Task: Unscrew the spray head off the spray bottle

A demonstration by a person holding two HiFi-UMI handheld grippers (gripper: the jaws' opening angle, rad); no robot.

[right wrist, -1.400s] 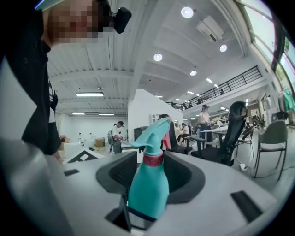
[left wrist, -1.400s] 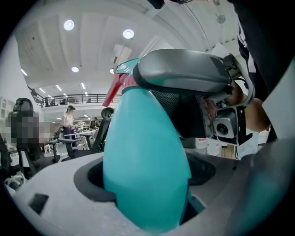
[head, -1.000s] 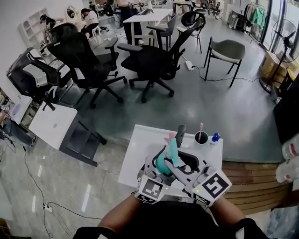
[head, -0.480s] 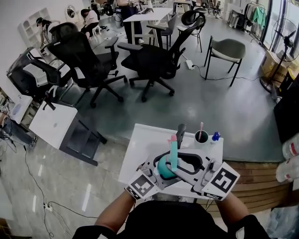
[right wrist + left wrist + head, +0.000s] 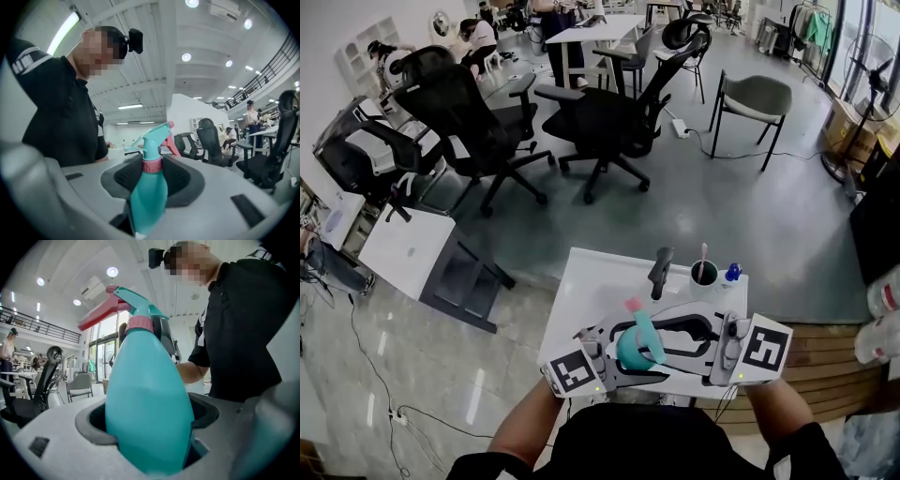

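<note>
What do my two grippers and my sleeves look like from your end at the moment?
The left gripper and right gripper are both light grey moulded plastic, with dark grey, curved, textured pads. Each carries a white cube printed with black square markers. The person wears a black short-sleeved top with a white mark on the sleeve.

Left claw [image 5: 623, 362] and right claw [image 5: 648, 327] swung outward — rear ends wider apart; spray bottle [image 5: 631, 348] tipped leftward.

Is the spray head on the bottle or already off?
On: the spray head sits on the spray bottle, pink collar seated at the neck.
</note>
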